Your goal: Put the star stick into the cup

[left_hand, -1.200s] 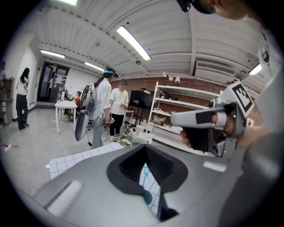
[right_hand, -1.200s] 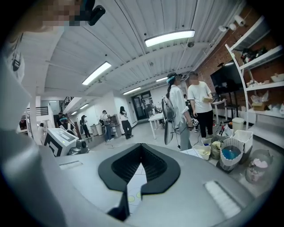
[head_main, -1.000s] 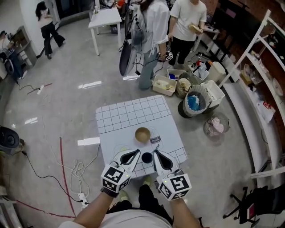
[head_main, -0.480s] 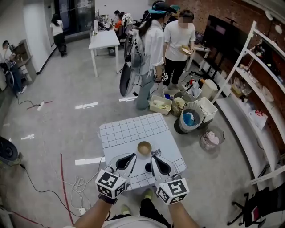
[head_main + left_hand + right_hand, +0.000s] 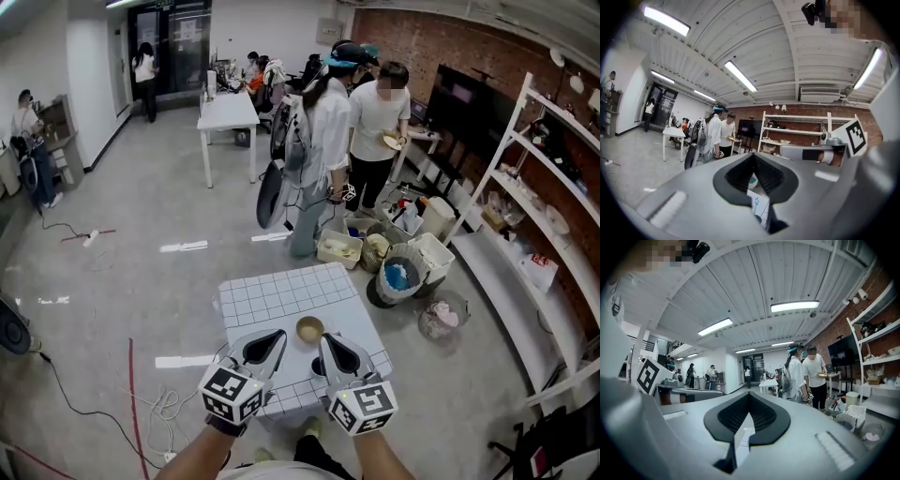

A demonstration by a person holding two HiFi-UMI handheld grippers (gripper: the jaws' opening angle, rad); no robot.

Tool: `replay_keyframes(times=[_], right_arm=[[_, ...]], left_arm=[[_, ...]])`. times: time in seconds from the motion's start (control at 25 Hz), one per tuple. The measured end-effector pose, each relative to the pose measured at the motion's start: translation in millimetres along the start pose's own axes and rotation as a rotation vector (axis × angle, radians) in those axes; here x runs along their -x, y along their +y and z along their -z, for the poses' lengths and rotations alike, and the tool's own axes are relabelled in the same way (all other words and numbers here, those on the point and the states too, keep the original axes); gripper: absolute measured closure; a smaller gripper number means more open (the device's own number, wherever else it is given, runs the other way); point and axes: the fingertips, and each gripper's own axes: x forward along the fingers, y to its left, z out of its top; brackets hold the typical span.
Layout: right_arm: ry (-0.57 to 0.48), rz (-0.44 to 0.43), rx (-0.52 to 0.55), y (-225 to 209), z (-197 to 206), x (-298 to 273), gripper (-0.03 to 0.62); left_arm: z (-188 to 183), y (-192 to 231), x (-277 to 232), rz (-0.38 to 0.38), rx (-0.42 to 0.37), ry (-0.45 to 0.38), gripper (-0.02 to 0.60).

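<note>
A small table (image 5: 281,292) with a white grid top stands below me. On it sits a tan bowl-like cup (image 5: 309,329), and a dark round cup (image 5: 317,365) shows partly between my grippers. My left gripper (image 5: 271,337) and right gripper (image 5: 331,340) hover side by side over the table's near edge, both shut with nothing held. In the left gripper view, below the left gripper (image 5: 754,155), a white card with a small blue star (image 5: 757,201) shows. The right gripper (image 5: 749,394) view shows only grid top there. I cannot make out a star stick.
Two people (image 5: 352,141) stand just beyond the table, beside bins and a basket (image 5: 403,272) on the floor. White shelving (image 5: 525,216) runs along the right wall. A white desk (image 5: 228,112) stands farther back. Cables (image 5: 159,408) lie on the floor at left.
The head view has tilted up, so more of the room and less of the floor shows. Both grippers stay shut over the table's near edge, and the right one now covers more of the dark cup.
</note>
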Motion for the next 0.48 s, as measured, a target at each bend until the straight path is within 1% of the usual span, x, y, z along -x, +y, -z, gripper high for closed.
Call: replay_keyframes(times=[0.36, 0.48], right_arm=[[-0.040, 0.017, 0.037, 17, -22, 10, 0.583], [-0.041, 0.020, 0.044, 22, -25, 12, 0.583]], left_arm=[[-25, -8, 23, 0.009, -0.019, -0.057, 0.575], [-30, -8, 27, 0.003, -0.022, -0.064, 0.575]])
